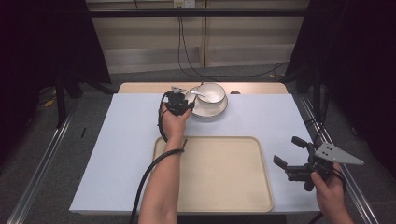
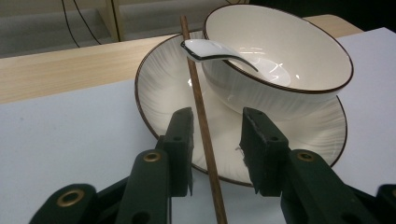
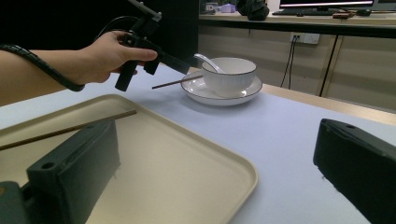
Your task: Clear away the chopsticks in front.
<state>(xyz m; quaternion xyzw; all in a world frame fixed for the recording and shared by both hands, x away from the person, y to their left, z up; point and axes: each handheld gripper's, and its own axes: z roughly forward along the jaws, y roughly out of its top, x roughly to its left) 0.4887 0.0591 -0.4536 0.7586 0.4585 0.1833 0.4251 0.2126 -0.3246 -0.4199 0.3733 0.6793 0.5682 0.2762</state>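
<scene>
A white bowl (image 1: 212, 92) with a white spoon (image 1: 197, 94) in it stands on a white plate (image 1: 208, 111) at the far middle of the table. In the left gripper view a brown chopstick (image 2: 201, 107) leans on the plate (image 2: 163, 93) beside the bowl (image 2: 299, 51) and spoon (image 2: 210, 49). My left gripper (image 2: 218, 116) straddles it, the chopstick close to the left jaw with a gap to the right jaw. My left gripper (image 1: 187, 104) sits at the plate's left edge. At the near right my right gripper (image 1: 288, 151) is open and holds nothing.
A beige tray (image 1: 215, 177) lies at the near middle of the pale blue table. A second chopstick (image 3: 70, 128) rests across the tray's (image 3: 163, 158) left rim. A wooden strip (image 1: 140, 87) runs behind the blue surface, and cables hang beyond it.
</scene>
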